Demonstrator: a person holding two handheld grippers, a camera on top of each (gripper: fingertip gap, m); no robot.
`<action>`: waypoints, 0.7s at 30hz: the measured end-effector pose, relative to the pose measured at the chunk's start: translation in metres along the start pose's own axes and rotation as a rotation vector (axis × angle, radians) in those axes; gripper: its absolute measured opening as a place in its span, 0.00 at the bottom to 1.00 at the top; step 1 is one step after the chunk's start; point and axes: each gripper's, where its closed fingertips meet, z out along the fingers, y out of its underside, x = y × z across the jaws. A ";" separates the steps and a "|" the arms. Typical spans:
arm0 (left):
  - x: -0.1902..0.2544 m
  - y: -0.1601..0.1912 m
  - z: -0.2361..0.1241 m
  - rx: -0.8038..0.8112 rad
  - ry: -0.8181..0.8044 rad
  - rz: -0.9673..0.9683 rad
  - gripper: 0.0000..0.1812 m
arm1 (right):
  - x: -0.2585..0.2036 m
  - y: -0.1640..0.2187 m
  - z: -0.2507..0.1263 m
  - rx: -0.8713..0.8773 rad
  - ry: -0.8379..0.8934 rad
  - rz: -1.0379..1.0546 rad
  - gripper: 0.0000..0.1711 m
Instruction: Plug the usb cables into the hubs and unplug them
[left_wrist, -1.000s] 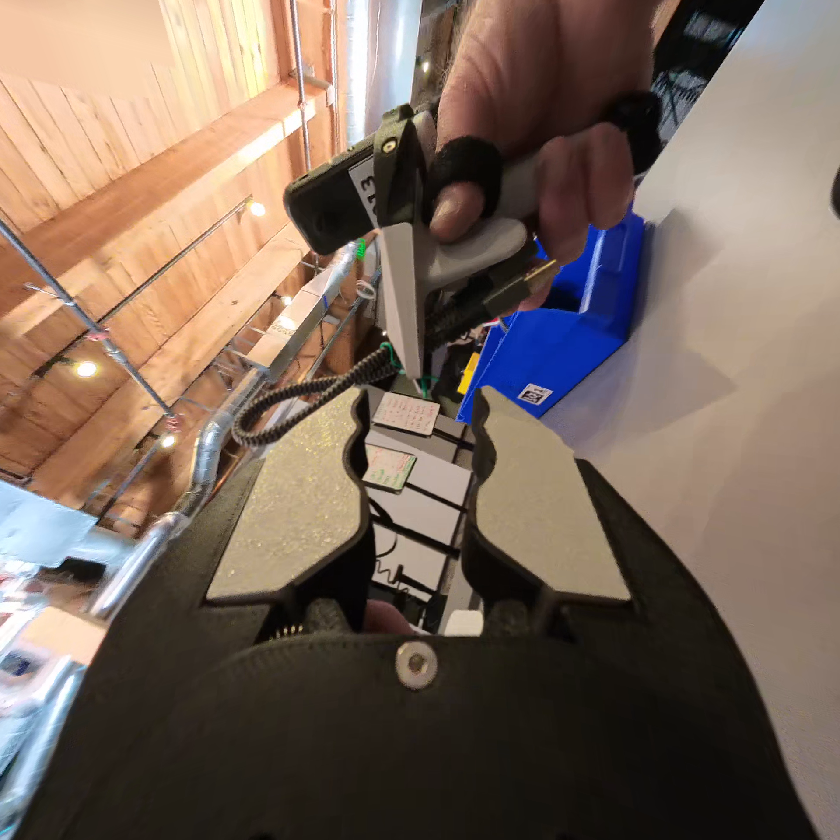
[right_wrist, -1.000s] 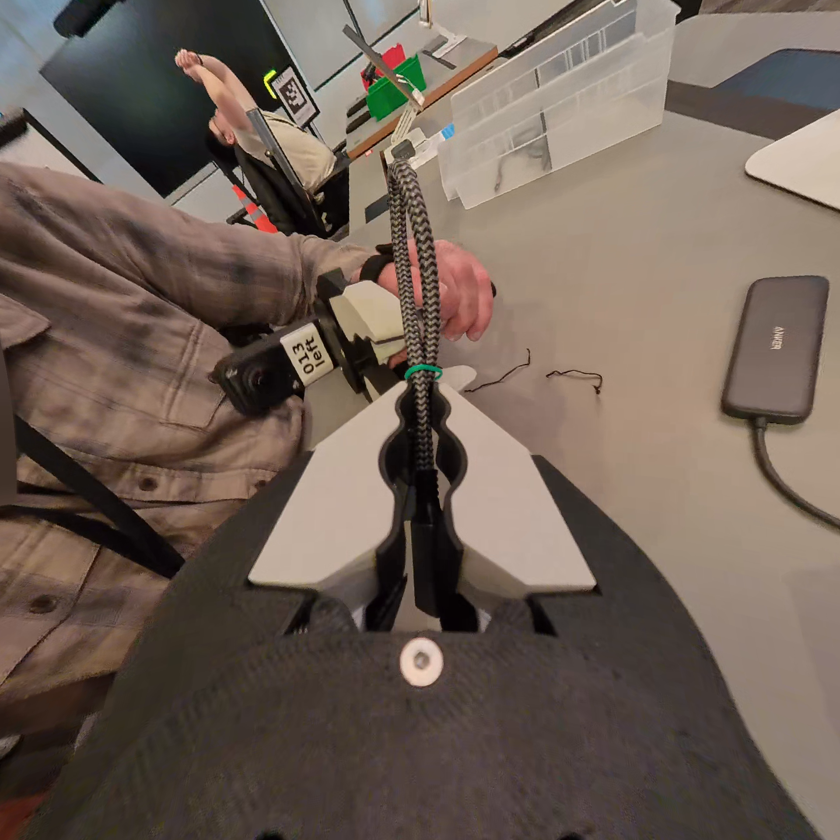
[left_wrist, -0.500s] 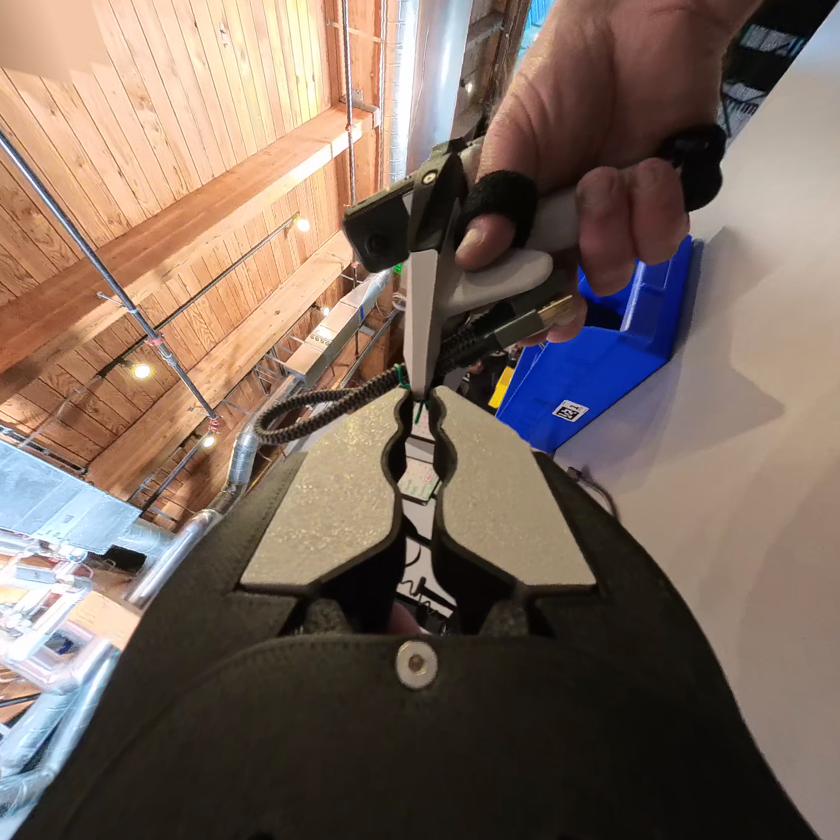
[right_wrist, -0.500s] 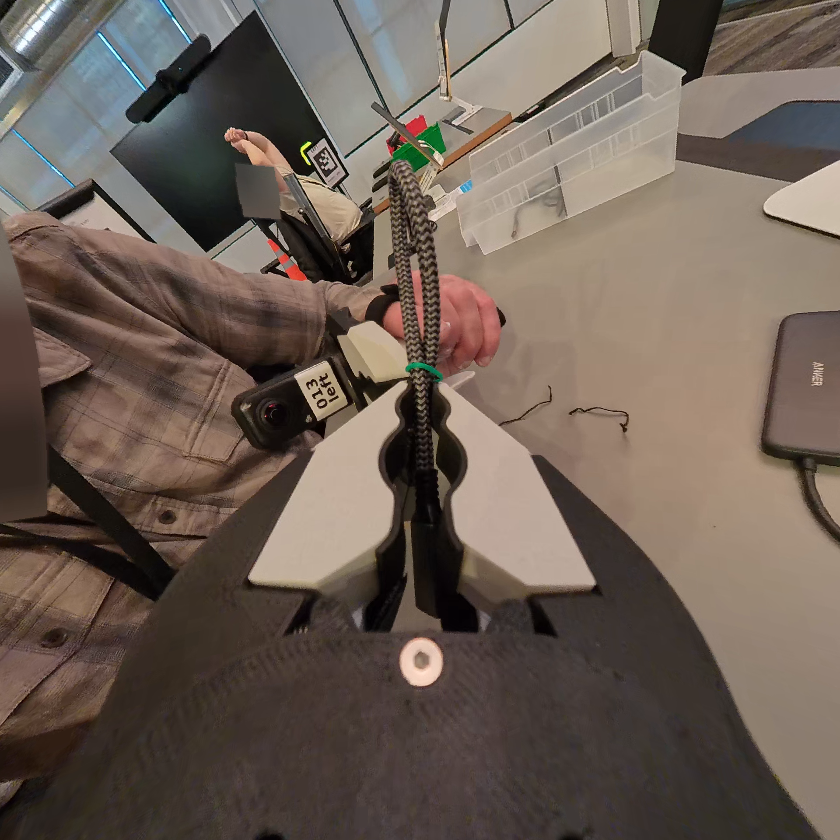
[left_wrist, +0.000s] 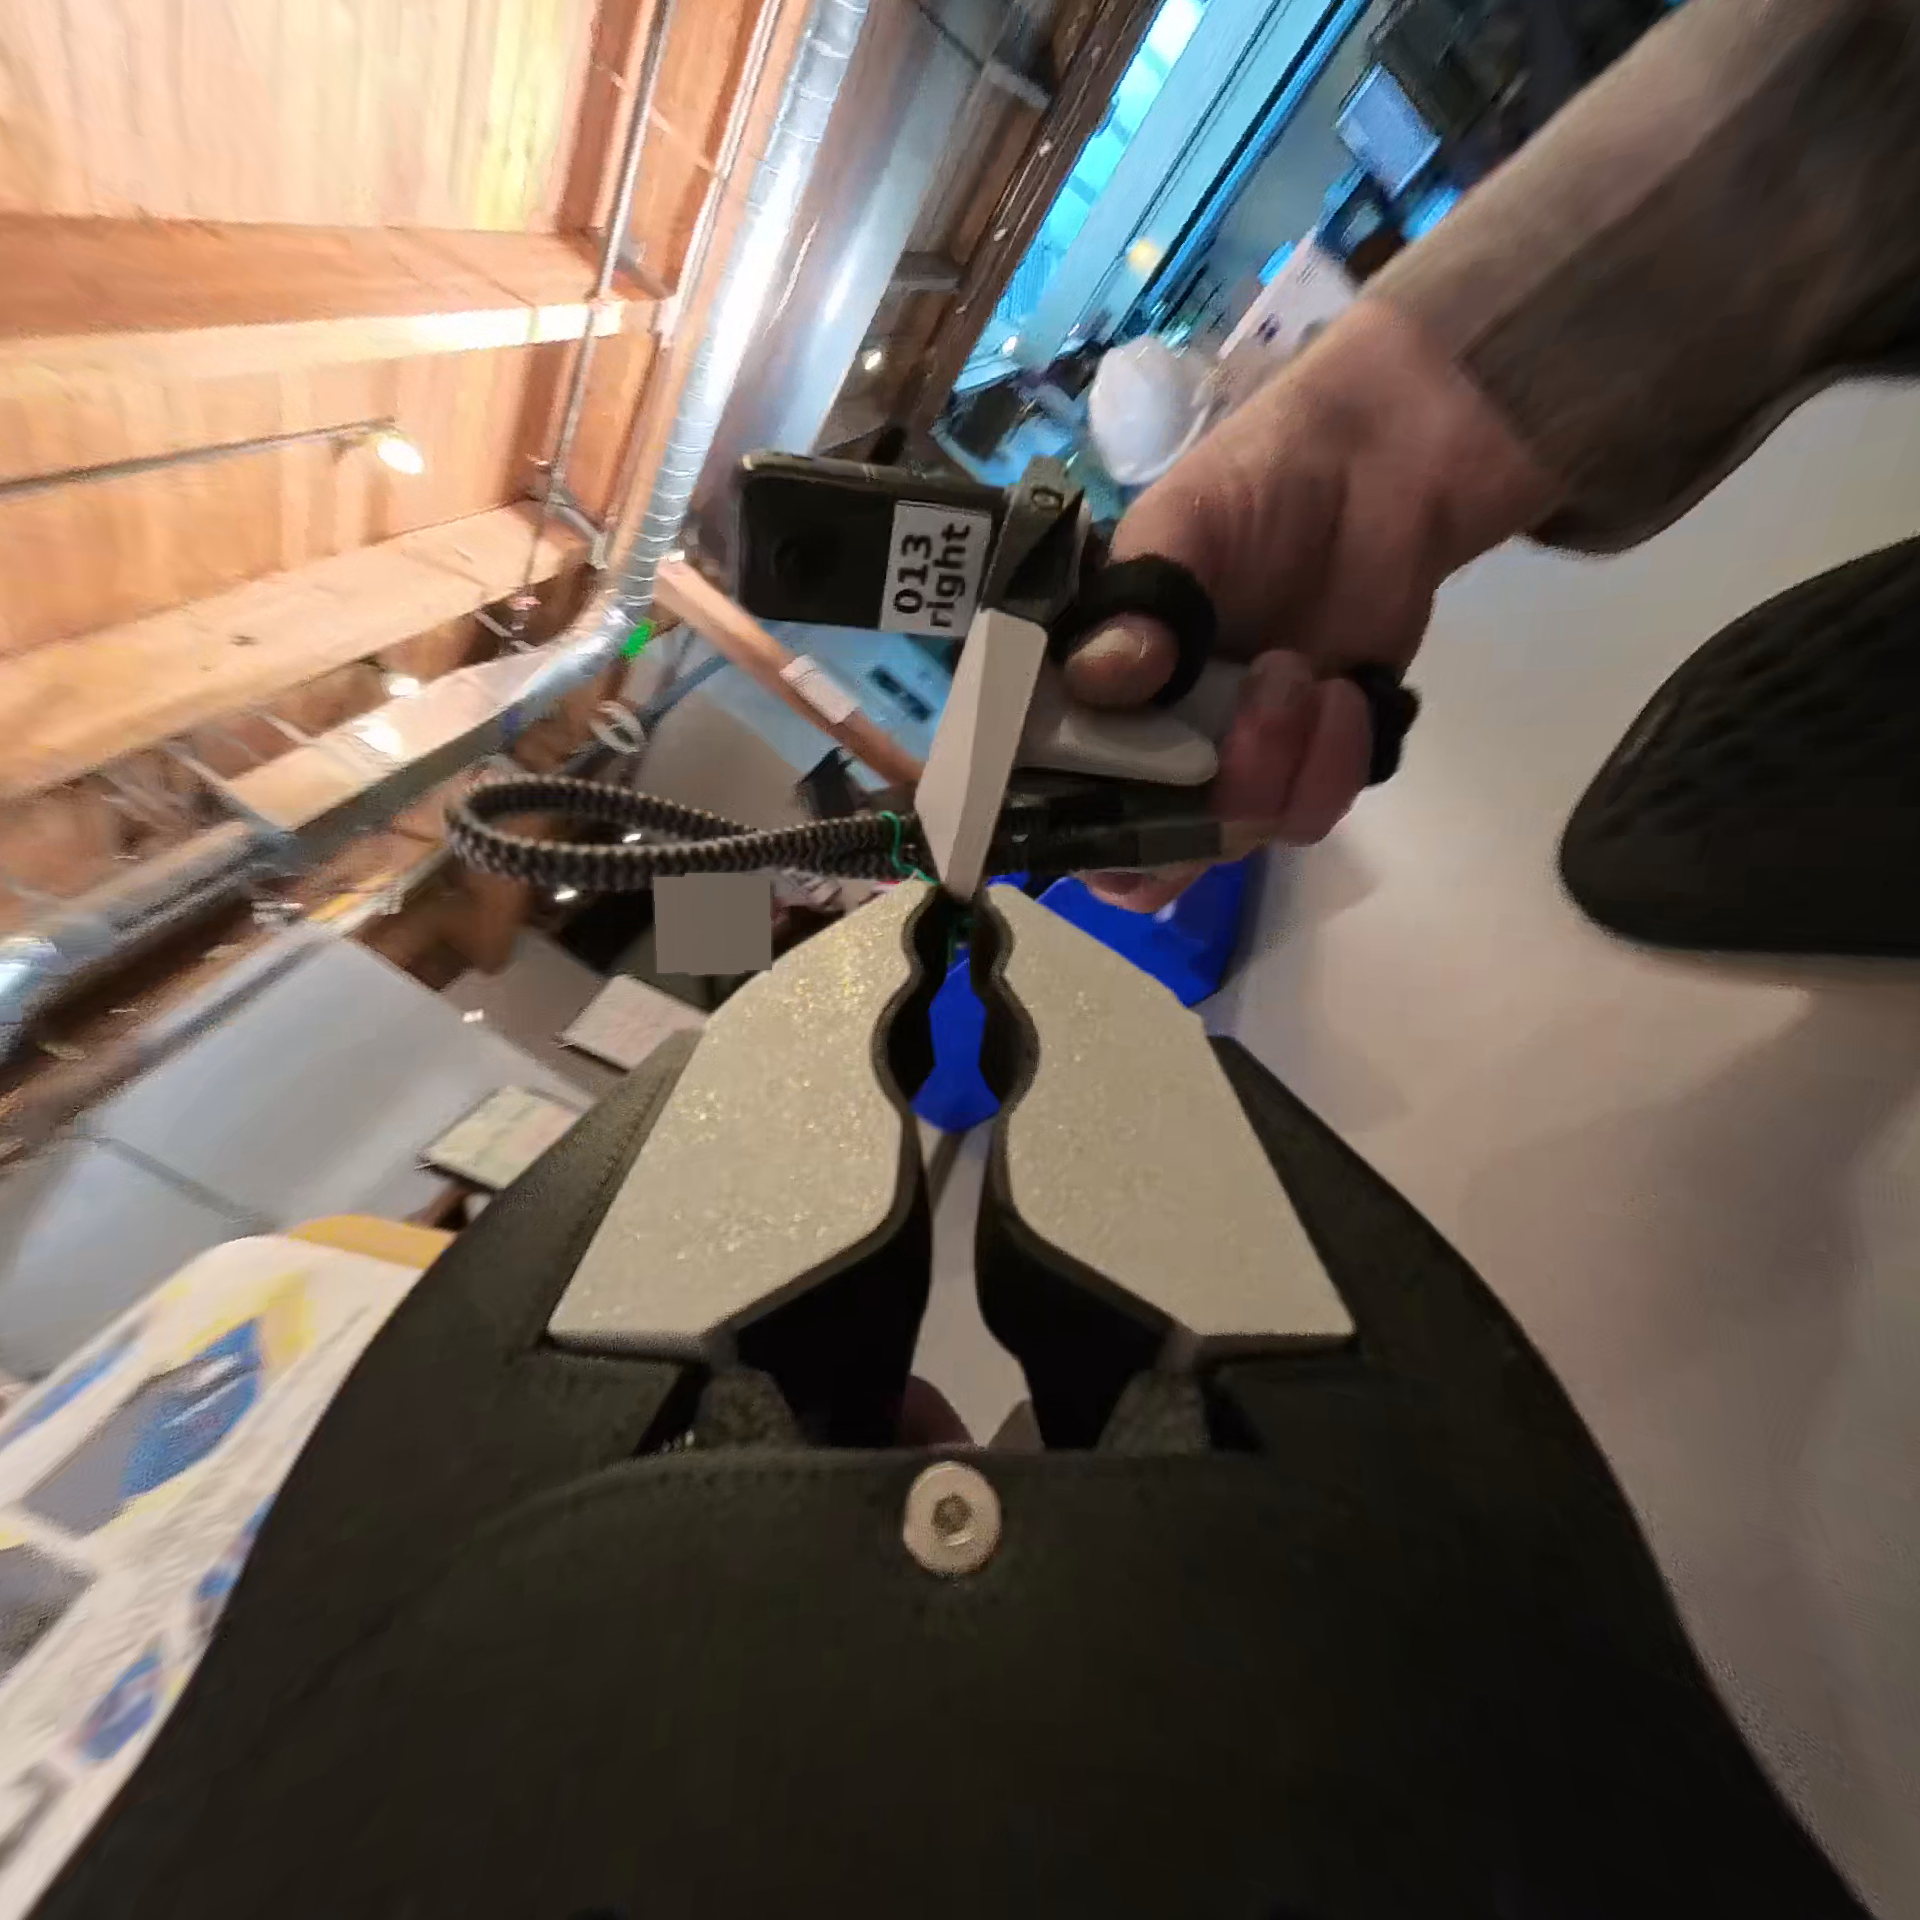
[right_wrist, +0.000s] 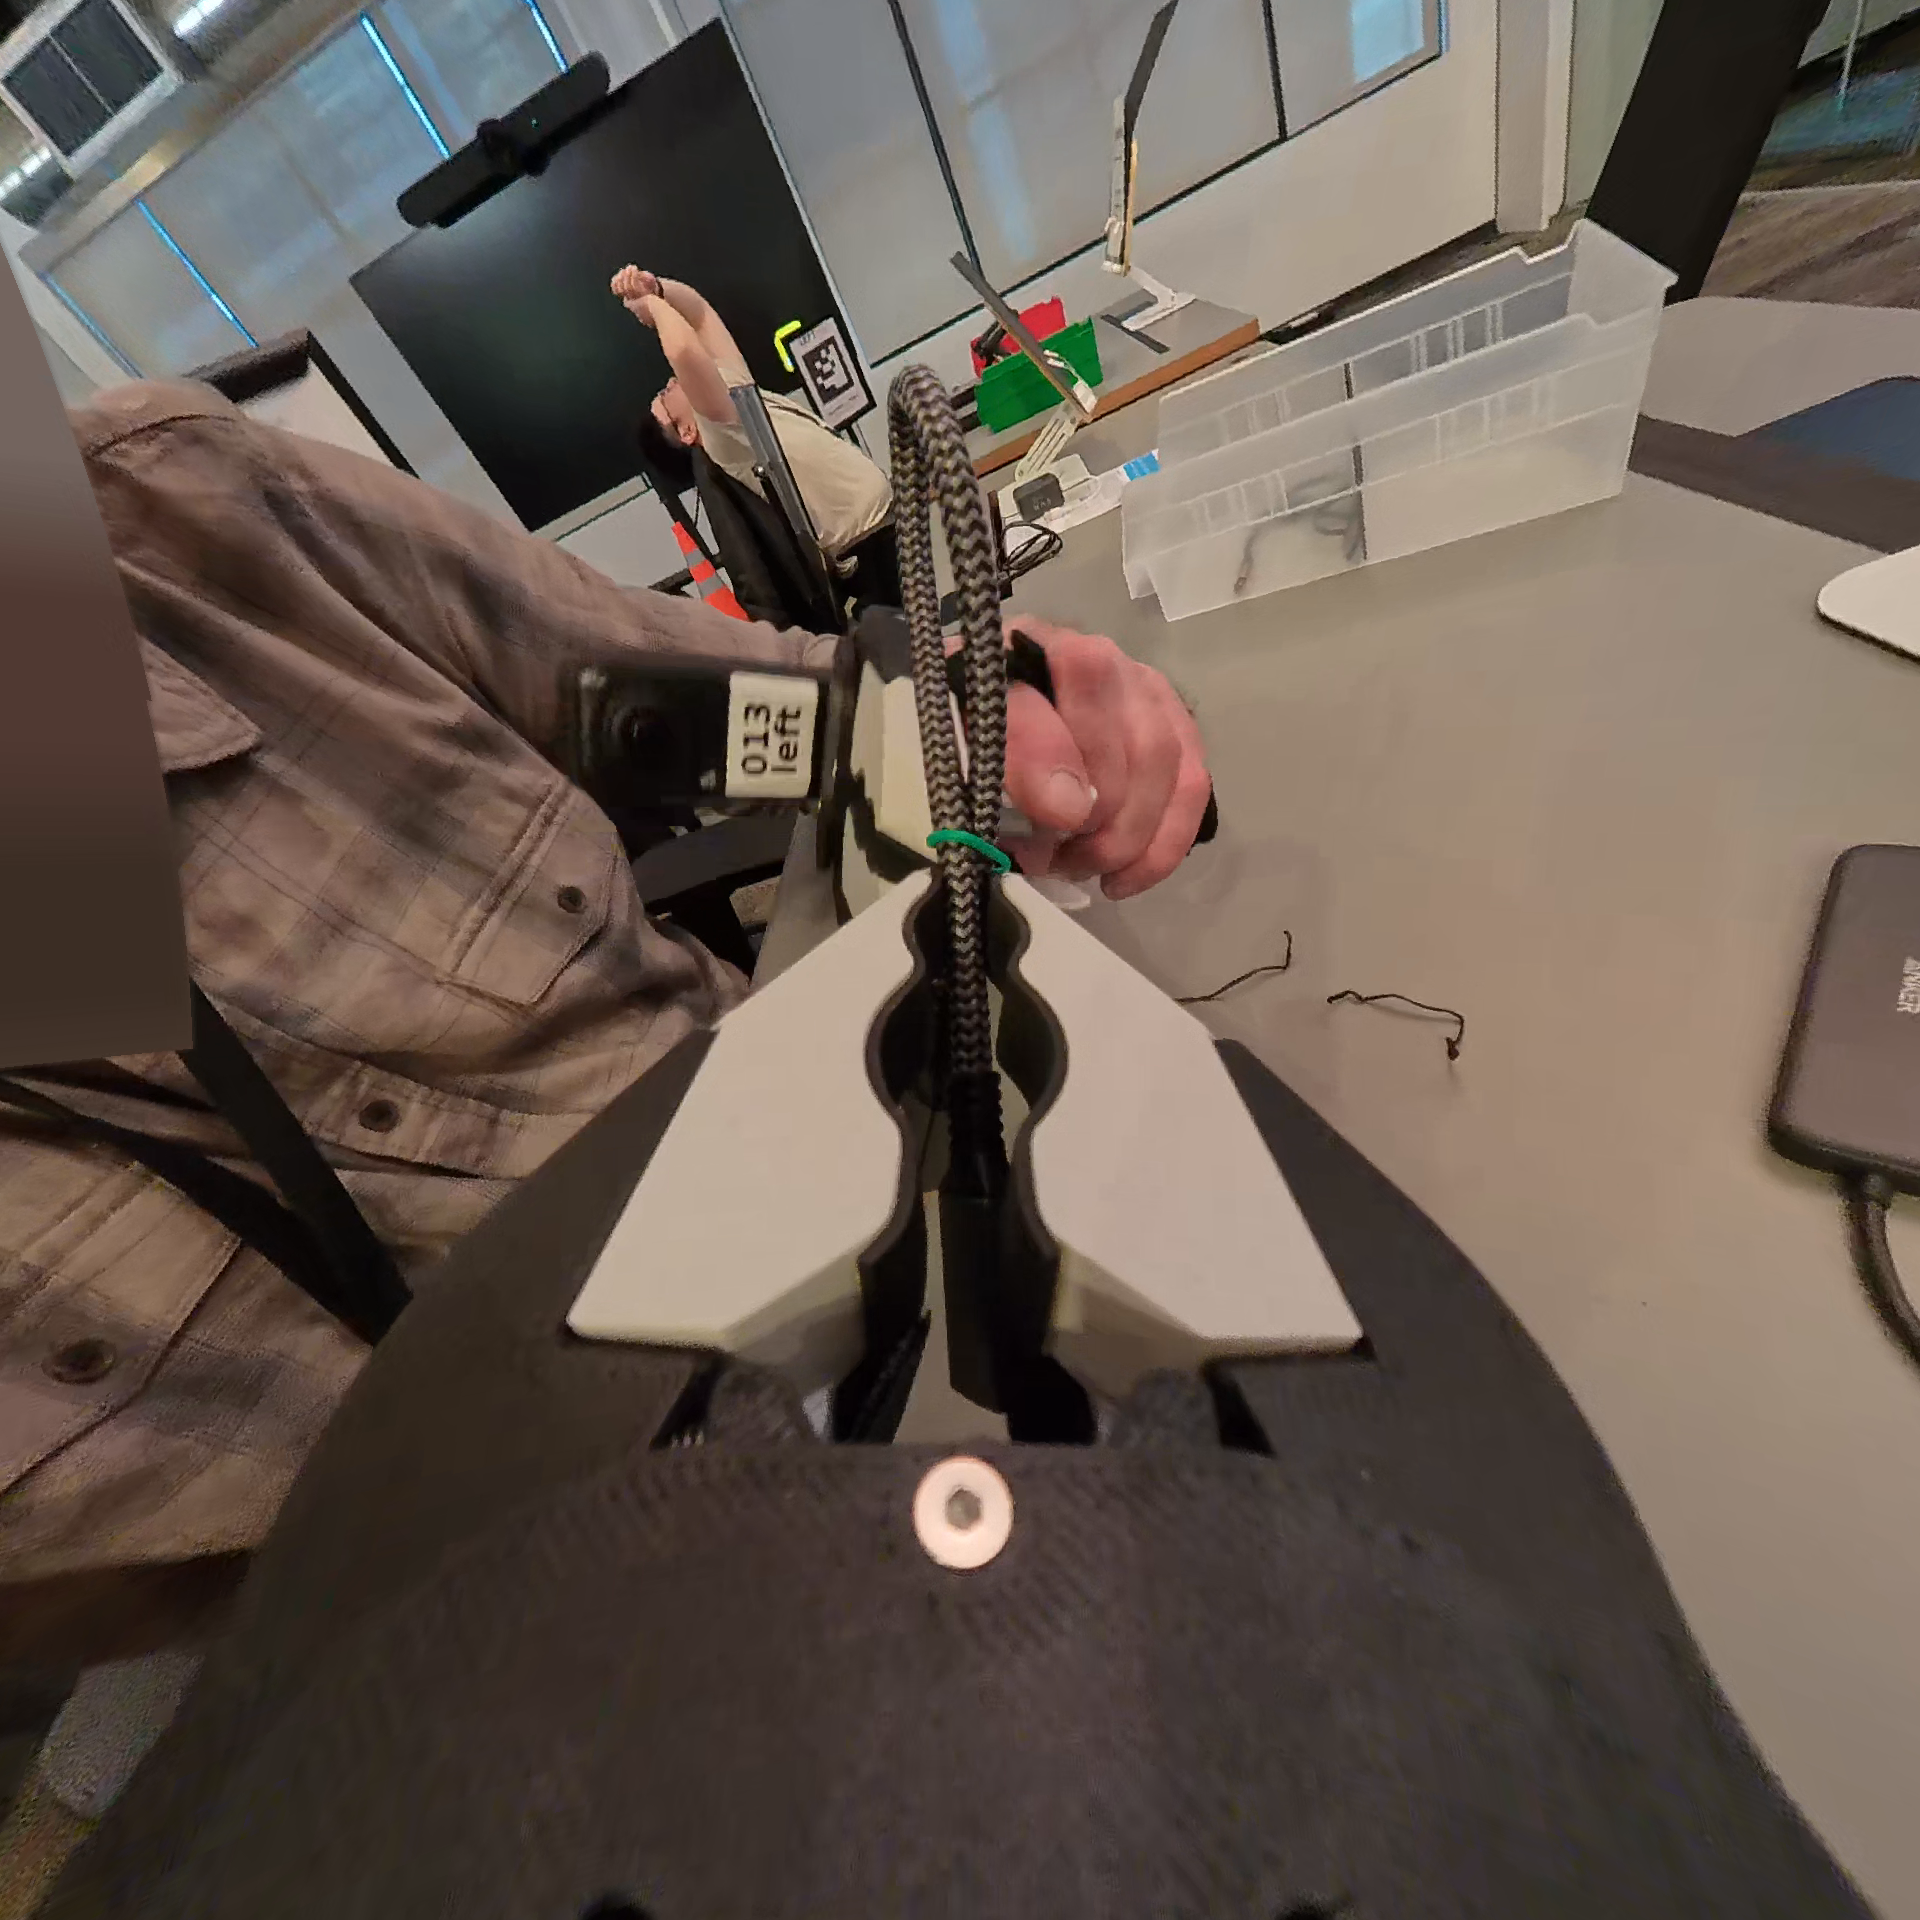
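right gripper (right_wrist: 961, 904) jaws clamped on braided usb cable (right_wrist: 951, 623), plug deep between them. left gripper (left_wrist: 951, 914) jaws narrow, nipping green tie (right_wrist: 971, 847), prob. hub (right_wrist: 1849, 1018) well right. risk: tie slips, cable swings.

Bright, fisheye-warped — background blurred.

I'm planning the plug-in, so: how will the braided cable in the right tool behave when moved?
Probably semi-stiff: the braided cable stands up from the right tool in a self-supporting loop rather than drooping. Likely springy, since a green tie binds its doubled strands. The woven sleeve looks grippy, so slipping seems unlikely.
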 end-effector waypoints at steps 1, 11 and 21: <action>0.001 -0.002 -0.001 0.019 0.034 -0.038 0.02 | -0.002 0.000 0.000 -0.003 -0.005 -0.022 0.02; 0.008 -0.024 -0.008 0.143 0.365 -0.596 0.01 | -0.024 0.001 0.001 -0.033 -0.103 -0.195 0.02; 0.000 -0.029 -0.014 0.212 0.512 -0.972 0.00 | -0.029 0.002 0.001 -0.086 -0.074 -0.338 0.02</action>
